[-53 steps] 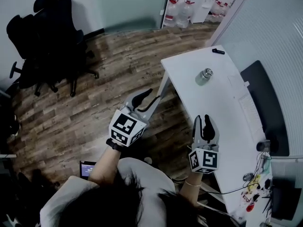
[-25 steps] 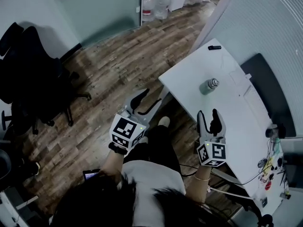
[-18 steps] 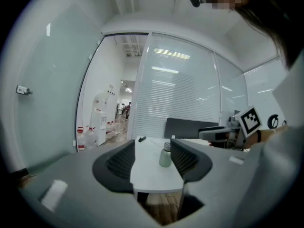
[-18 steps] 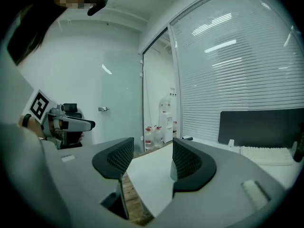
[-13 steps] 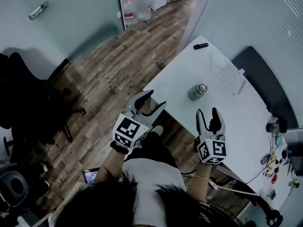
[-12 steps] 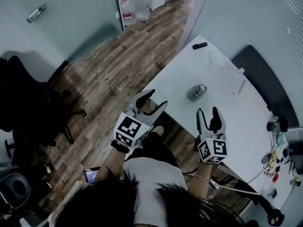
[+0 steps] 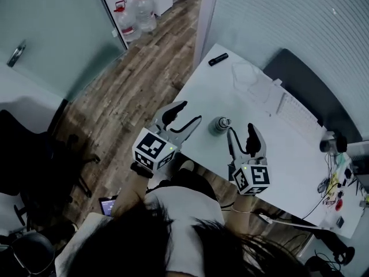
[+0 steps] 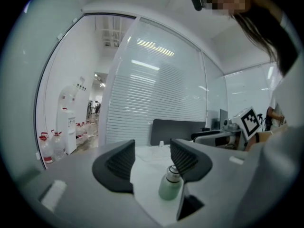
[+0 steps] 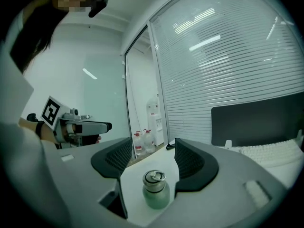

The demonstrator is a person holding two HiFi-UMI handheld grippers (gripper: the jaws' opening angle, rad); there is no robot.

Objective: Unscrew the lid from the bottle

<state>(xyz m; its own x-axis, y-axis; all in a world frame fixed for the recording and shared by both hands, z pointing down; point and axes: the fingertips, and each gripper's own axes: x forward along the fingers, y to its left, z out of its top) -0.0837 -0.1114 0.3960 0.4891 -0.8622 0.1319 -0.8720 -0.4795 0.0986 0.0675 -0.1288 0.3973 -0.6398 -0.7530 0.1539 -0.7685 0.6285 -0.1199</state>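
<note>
— Where's the bottle (image 7: 218,125)?

— Upright on the white table (image 7: 271,146), near the edge closest to the person. It's small and pale green, and its metal lid (image 9: 154,176) is on the neck.

— Has either gripper got it?

— No. The left gripper (image 7: 189,112) hangs out past the table edge, over the wooden floor (image 7: 124,91), with its jaws apart and the bottle ahead of it. From the left gripper view the bottle stands low and just off the right jaw, clear of both pads.

— And the other one?

— The right gripper (image 7: 240,130) is over the table, just beside the bottle. Its jaws are opening. In the right gripper view the bottle sits in the gap ahead of them, and neither pad touches it.

— So the bottle stands between the two?

— Yes, in the head view, and nearer the right one.

— Anything else around?

— A keyboard (image 7: 297,111) farther back on the table, a dark marker (image 7: 218,59) at the far corner, and water jugs (image 7: 131,10) on the floor beyond.
</note>
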